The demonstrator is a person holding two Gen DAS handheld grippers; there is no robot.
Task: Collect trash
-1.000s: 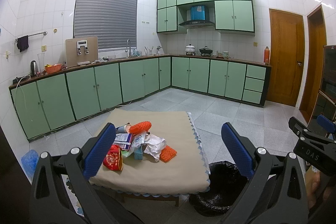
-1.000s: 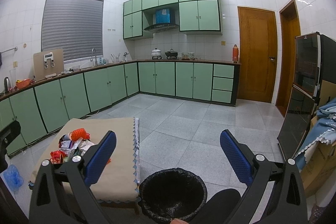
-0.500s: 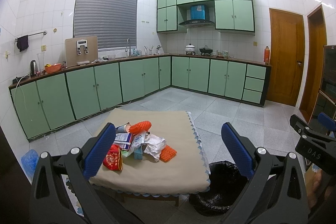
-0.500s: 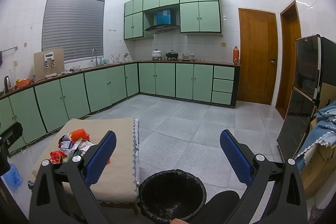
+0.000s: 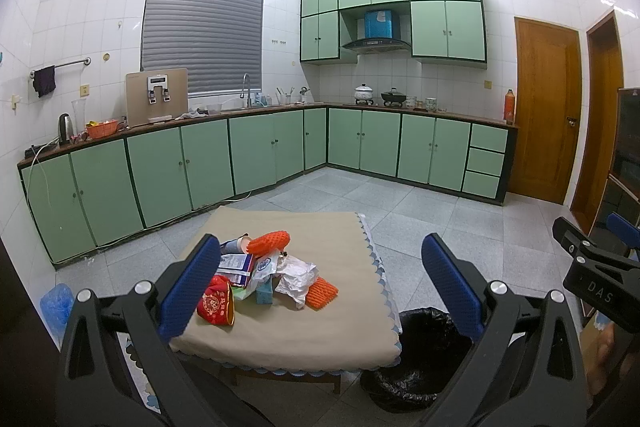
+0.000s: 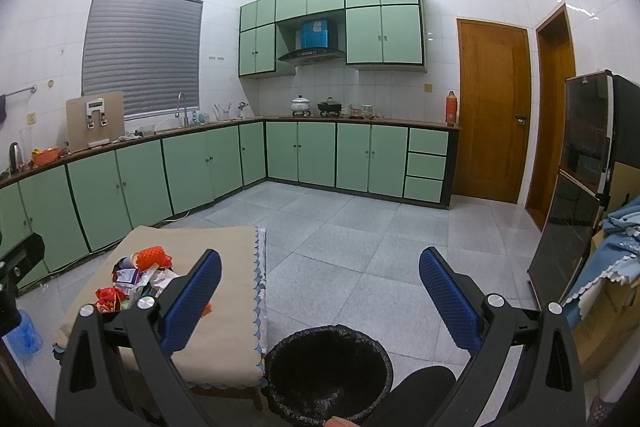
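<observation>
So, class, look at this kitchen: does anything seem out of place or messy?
Yes. A heap of rubbish lies on the low table: wrappers, crumpled paper, orange foam netting and a tipped red cup, though a lined bin stands right beside the table. Both claws are open and empty.

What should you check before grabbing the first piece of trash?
1. Left hand-held gripper open and holding nothing: ok.
2. Right hand-held gripper open and holding nothing: ok.
3. Trash pile in plain view on the table: ok.
4. Bin lined, open on top, standing beside the table: ok.
5. Room left inside the bin: cannot tell, too dark.
6. Left gripper near the pile: not ok, it is well short.
</observation>
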